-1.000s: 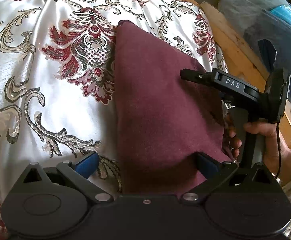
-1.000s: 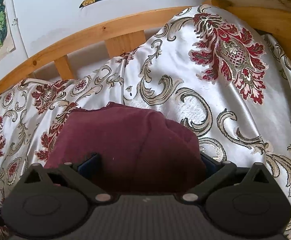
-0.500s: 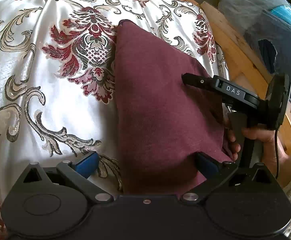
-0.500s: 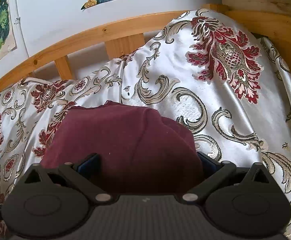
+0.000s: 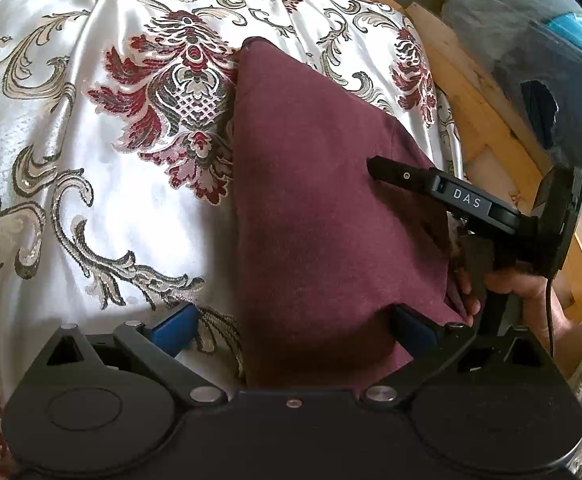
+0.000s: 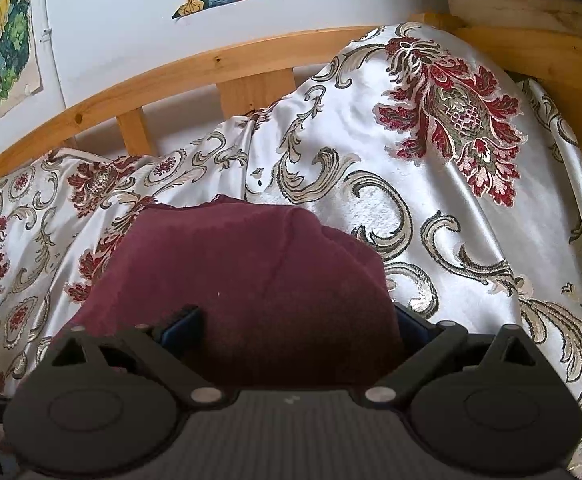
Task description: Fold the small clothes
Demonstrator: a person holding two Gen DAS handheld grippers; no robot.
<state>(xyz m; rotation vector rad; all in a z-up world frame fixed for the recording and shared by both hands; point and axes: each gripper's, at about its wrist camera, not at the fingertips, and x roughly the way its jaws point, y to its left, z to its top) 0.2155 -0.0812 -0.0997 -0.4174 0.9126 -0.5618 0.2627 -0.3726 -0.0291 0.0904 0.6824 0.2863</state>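
Both grippers, left (image 5: pixel 291 326) and right (image 6: pixel 297 326), spread wide over the maroon cloth (image 5: pixel 323 208); mid-fold, next likely pinching its near edge.

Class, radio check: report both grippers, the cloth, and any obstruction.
Left gripper open, right gripper open, both astride the maroon cloth. Cloth flat on the patterned bedspread. Nothing in the way.

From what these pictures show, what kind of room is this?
Probably a bedroom: a silvery floral satin bedspread lies over a light wooden bed frame, with colourful cartoon posters on the white wall.
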